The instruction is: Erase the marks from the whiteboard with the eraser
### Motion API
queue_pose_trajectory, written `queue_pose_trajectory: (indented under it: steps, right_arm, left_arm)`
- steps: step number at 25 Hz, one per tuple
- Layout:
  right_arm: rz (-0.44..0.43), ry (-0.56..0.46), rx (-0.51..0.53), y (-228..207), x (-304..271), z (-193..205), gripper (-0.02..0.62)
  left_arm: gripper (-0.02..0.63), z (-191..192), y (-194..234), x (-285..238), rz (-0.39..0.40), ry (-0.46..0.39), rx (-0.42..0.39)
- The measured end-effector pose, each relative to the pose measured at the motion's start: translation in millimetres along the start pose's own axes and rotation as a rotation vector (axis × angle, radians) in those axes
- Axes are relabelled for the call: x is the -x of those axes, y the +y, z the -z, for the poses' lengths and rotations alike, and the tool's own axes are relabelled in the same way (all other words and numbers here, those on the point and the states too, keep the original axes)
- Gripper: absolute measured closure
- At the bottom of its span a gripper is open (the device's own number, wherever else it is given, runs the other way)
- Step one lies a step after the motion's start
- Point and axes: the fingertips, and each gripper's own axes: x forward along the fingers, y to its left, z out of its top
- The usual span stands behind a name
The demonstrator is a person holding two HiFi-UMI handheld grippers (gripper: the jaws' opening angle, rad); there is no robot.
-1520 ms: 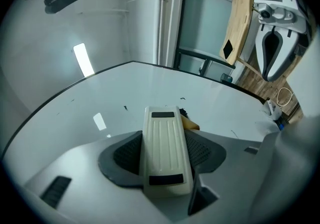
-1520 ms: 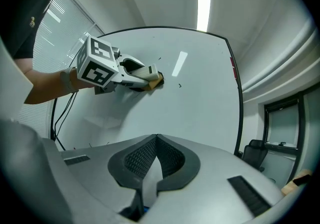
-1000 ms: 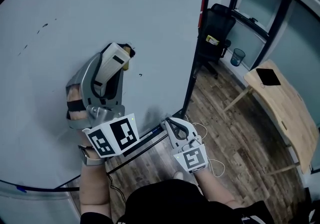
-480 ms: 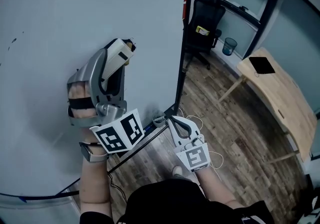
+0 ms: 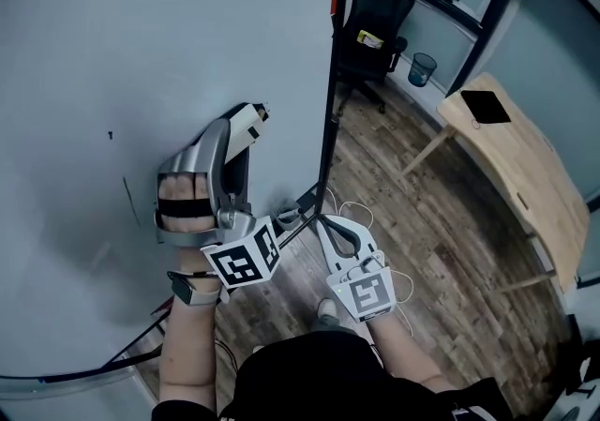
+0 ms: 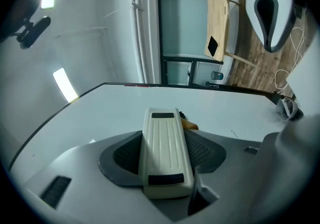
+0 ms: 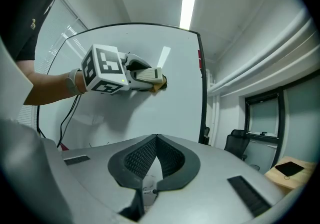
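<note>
The whiteboard [image 5: 112, 44] fills the left of the head view, with a small dark dot [image 5: 110, 135] and a short faint stroke [image 5: 129, 200] on it. My left gripper [image 5: 246, 130] is shut on a cream eraser [image 5: 251, 121], whose pad presses against the board close to its right edge. The left gripper view has the eraser [image 6: 165, 148] lying lengthwise between the jaws, a thin mark [image 6: 234, 133] on the board to its right. My right gripper [image 5: 326, 224] hangs low beside the board's bottom corner, shut and holding nothing; its own view [image 7: 156, 140] looks up at the left gripper [image 7: 145, 76].
The board's black frame [image 5: 330, 82] runs down the middle. To the right stand a black office chair [image 5: 375, 21], a small bin [image 5: 421, 68] and a wooden table [image 5: 516, 166] carrying a dark flat device [image 5: 486, 107]. White cables [image 5: 370, 220] lie on the wood floor.
The left gripper has slid the eraser to the right across the board, nearer its right edge. The right gripper stays shut in about the same place.
</note>
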Motion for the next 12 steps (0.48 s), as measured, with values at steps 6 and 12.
queue_pose_trajectory:
  steps: [6, 12]
  right_arm:
    - [-0.015, 0.009, -0.021, 13, -7, 6, 0.569]
    - [-0.036, -0.001, -0.012, 24, -18, 1, 0.569]
  left_arm:
    - [0.342, 3, -14, 5, 0.015, -0.013, -0.029]
    - [0.342, 4, -16, 7, 0.062, -0.011, -0.004]
